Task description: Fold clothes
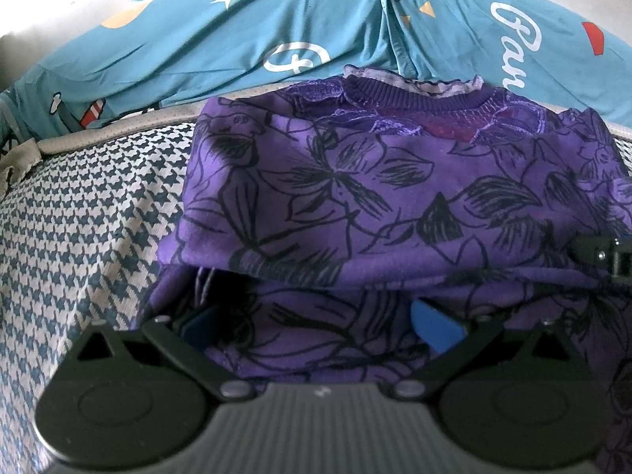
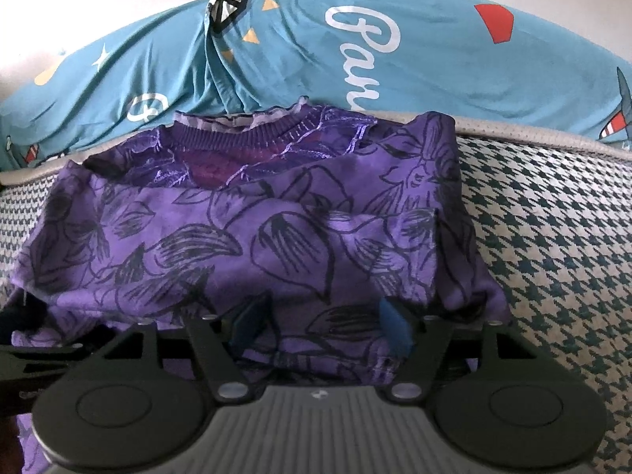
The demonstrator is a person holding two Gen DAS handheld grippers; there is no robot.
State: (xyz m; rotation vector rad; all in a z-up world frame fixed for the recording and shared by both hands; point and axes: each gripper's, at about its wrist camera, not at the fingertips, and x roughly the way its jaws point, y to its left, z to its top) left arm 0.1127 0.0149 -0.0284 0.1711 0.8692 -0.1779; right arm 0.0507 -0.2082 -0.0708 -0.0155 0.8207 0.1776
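- Your purple floral top (image 1: 355, 181) lies folded into a compact block on the houndstooth bed cover (image 1: 79, 217), its ribbed collar (image 1: 434, 96) at the far edge, just short of the teal printed quilt (image 1: 237, 39).
- Your left gripper (image 1: 312, 328) sits at the near left of the garment, jaws spread wide; cloth lies between and partly over the blue fingertips (image 1: 432, 326), but nothing is pinched.
- Your right gripper (image 2: 322, 326) stands at the near right hem, its jaws likewise well apart, fabric draped between the blue pads (image 2: 395, 328) and not clamped.
- Expect a soft, light, limp knit: it will sag and slide out of square if lifted by one layer.
- The upper layer overhangs the lower at the near edge (image 1: 276, 268), leaving a loose pocket.
- Best hold, by this view: the two near corners, biting through every layer at once; the ribbed collar is the firmest part, but far from both tools.
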